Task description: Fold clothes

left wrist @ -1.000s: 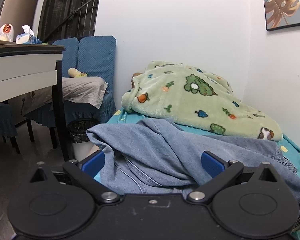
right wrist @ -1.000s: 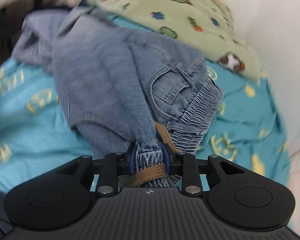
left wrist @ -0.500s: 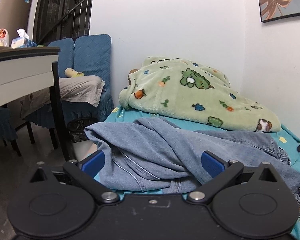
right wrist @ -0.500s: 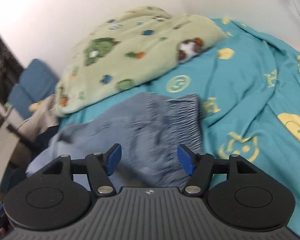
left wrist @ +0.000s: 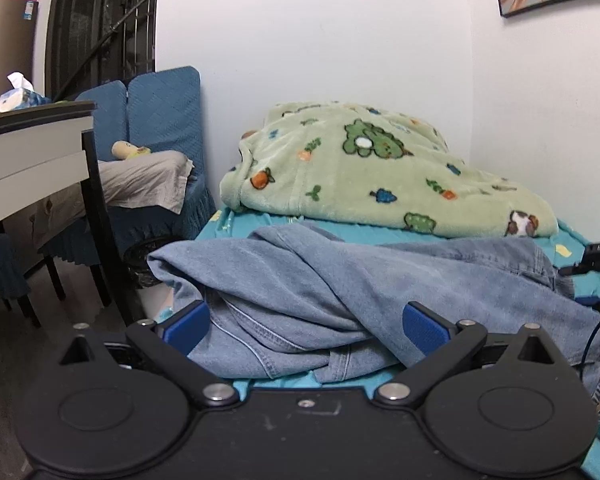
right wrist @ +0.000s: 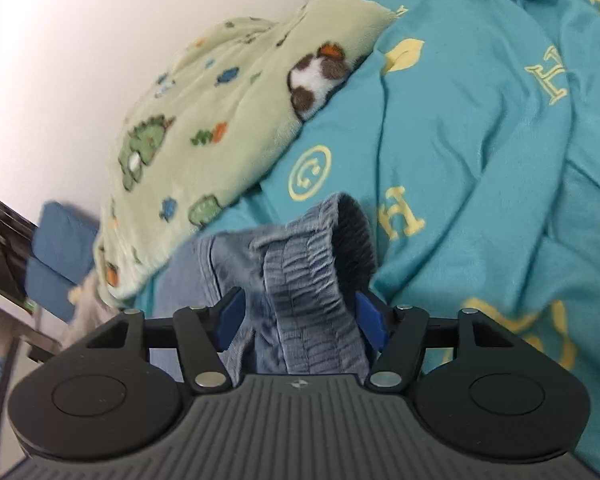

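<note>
At the far left of the left wrist view, a bench point(left wrist: 28, 140) was seen with a tissue pack point(left wrist: 18, 96) on top, blue chairs point(left wrist: 160, 120) behind it. Lower centre, the left hand-held gripper point(left wrist: 306, 320) was held wide open, crumpled jeans point(left wrist: 360, 280) lying between its blue pads but not pinched. The jeans were spread across the turquoise bed sheet point(left wrist: 580, 248), a green blanket point(left wrist: 380, 172) heaped behind them. In the right wrist view, the right hand-held gripper point(right wrist: 298, 320) was set partly open around the elastic waistband point(right wrist: 312, 272), with no squeeze seen.
</note>
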Tool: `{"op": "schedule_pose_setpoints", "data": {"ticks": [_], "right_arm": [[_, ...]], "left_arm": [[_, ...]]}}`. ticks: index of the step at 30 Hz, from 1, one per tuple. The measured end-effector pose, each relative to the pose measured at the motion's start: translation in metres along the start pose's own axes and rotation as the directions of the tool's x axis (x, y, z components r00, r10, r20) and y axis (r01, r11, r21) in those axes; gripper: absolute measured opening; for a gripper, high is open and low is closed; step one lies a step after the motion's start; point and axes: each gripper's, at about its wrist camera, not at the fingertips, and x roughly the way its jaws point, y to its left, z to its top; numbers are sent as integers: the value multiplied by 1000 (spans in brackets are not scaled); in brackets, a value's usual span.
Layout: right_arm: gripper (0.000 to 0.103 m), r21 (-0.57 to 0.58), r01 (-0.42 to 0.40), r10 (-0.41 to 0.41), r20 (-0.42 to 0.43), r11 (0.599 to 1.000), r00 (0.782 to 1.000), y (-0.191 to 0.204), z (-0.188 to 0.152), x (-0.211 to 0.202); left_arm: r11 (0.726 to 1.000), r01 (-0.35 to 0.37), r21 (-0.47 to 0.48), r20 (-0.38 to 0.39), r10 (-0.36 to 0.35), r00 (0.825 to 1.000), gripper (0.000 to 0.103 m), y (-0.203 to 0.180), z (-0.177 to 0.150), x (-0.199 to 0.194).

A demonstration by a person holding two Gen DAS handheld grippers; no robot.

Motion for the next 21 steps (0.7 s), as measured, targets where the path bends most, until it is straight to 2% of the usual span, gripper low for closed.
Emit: {"op": "schedule_pose_setpoints", "data": {"ticks": [4,8,9,10,11,13,16,21], "right_arm": [[63,26,-75,76,-4,997,997,-7,9,7],[61,10,-53,53,-10,999,999,-6,13,18],[59,-14,-37,37,-4,999,999,-3,14,19],[43,-40,-20,20,3,999,1000,1,15,21],[21,-65,-2,3,10,998,1000,4,17,23],[14,-116,34,-30,39,993,999,17,21,22],[10,-142,4,17,142,990,990,38,28,7],[8,-186,-30,75,241,982,968,71,58,-7]], "left_arm": [[1000,10,-14,-16,-11,1000,103,1,-2,3],[1000,19,-21,-24,-19,1000,103,2,-3,5],[1000,18,-21,-26,-19,999,103,2,-3,5],[1000,18,-21,-27,-19,999,103,2,-3,5],[1000,18,-23,-29,-19,999,103,2,-3,5],[1000,18,-23,-32,-19,999,103,2,-3,5],[1000,5,-28,-25,-6,1000,103,4,-2,3],[999,-3,-38,-10,2,1000,103,6,-1,4]]}}
